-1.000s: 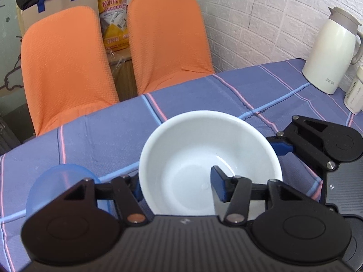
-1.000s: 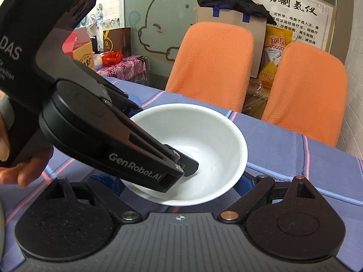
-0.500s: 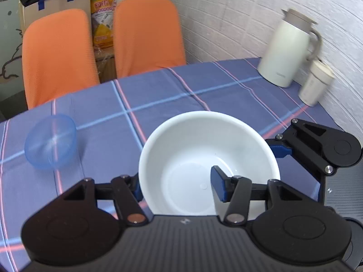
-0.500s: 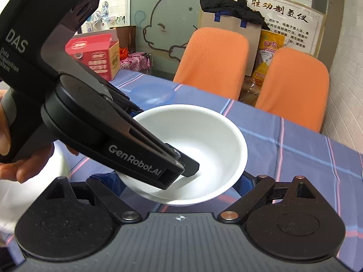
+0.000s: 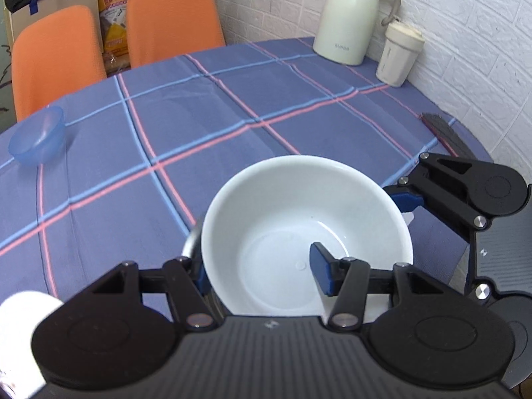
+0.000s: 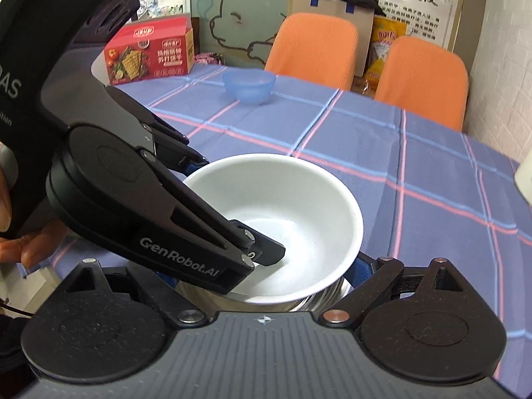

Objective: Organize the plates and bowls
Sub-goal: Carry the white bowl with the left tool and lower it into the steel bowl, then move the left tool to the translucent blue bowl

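White bowl (image 5: 299,229): glossy and empty, right in front of both cameras, above the blue checked cloth (image 5: 232,106).
Left gripper (image 5: 262,271): jaws clamped across the bowl's near wall, one blue pad inside the bowl, the other outside at the rim's left.
Left gripper from the right view (image 6: 229,232): comes in from the left, one black finger reaching down into the bowl, the other running outside past the far rim.
Right gripper (image 6: 266,286): jaws spread wide with the bowl between them; one blue pad shows just by the bowl's right wall, and contact cannot be told.
Right gripper from the left view (image 5: 409,199): enters at the right, a blue pad right at the bowl's outer rim.
Steel (image 6: 319,294): only the right view shows it well, a shiny metal vessel directly under the bowl; the left view catches just a sliver at the bowl's left.
Blue bowl (image 6: 248,84): small, translucent, well apart at the far edge near the orange chairs (image 6: 312,43); the left view puts it far left (image 5: 36,136).
Left view only: cream jug (image 5: 352,16) and lidded cup (image 5: 399,53) by the white brick wall.
Right view only: red cracker box (image 6: 149,53) on the table, and a hand (image 6: 36,242) on the left gripper's handle.
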A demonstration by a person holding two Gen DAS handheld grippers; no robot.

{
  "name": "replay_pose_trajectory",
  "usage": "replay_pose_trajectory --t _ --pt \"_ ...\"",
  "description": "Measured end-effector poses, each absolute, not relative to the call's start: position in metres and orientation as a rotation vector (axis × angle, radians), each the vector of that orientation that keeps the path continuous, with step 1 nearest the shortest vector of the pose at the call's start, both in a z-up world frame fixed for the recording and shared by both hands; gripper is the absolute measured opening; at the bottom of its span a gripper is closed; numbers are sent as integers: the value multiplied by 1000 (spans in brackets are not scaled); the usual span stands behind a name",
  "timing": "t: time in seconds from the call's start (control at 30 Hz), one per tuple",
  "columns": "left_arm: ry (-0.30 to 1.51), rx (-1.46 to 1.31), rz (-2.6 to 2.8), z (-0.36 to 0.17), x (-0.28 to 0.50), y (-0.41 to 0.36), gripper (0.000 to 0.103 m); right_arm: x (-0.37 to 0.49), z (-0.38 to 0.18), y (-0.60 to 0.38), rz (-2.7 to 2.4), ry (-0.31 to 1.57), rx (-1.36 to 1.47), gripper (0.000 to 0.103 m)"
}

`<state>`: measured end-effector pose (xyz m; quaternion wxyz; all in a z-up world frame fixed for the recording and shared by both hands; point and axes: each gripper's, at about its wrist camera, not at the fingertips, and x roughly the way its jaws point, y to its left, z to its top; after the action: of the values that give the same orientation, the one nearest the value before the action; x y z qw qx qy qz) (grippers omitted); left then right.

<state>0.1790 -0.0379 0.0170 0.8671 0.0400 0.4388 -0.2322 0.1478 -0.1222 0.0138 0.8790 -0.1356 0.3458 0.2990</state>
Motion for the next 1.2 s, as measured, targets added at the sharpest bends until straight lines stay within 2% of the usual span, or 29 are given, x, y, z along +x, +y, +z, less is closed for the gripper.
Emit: replay_pose_trajectory --t 0.37,0.83,1.2 --pt "911 104 -476 13 174 -28 73 127 12 -143 605 735 -304 82" --pt "843 46 -447 40 157 -1 76 132 22 -163 540 704 -222 82" --pt "806 -31 -235 56 174 98 77 158 35 -130 586 686 -223 82"
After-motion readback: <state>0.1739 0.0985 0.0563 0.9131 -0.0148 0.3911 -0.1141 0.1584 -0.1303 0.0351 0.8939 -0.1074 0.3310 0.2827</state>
